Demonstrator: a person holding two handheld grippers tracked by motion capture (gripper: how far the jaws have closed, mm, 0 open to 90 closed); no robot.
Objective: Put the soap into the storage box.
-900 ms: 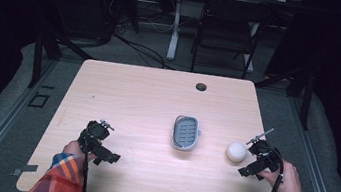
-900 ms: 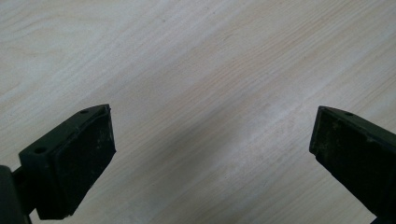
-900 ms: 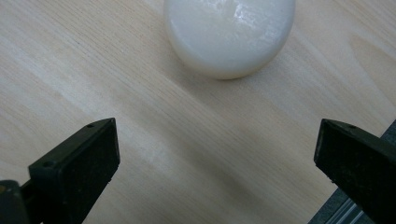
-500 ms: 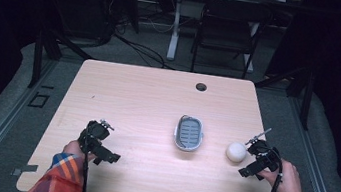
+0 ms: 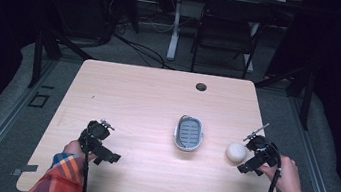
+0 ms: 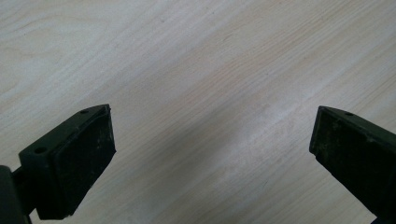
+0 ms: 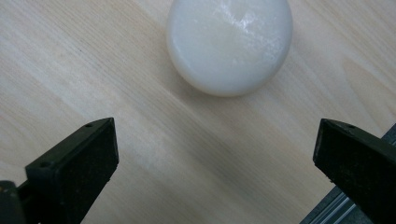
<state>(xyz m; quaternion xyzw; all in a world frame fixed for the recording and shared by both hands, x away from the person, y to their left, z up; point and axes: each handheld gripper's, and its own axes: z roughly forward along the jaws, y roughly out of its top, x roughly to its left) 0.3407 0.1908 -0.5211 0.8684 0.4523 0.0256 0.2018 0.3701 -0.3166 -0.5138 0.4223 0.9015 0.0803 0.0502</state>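
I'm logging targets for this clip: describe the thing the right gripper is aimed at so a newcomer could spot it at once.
Start from the wooden table and find the grey oval dish near its middle. Toward the table's right edge, between that dish and the open right gripper, sits a white ball. It is the one round, glossy, plain white thing there, resting loose on the wood.

A white ball (image 5: 236, 151) rests on the pale wood tabletop (image 5: 147, 103), near its right edge and toward the person's side. It is smooth, glossy and round, with a faint sheen on top, and slightly milky in colour (image 7: 229, 44). It lies free on the bare wood, apart from the small grey oval basket (image 5: 188, 133) that stands to its left near the middle of the tabletop.
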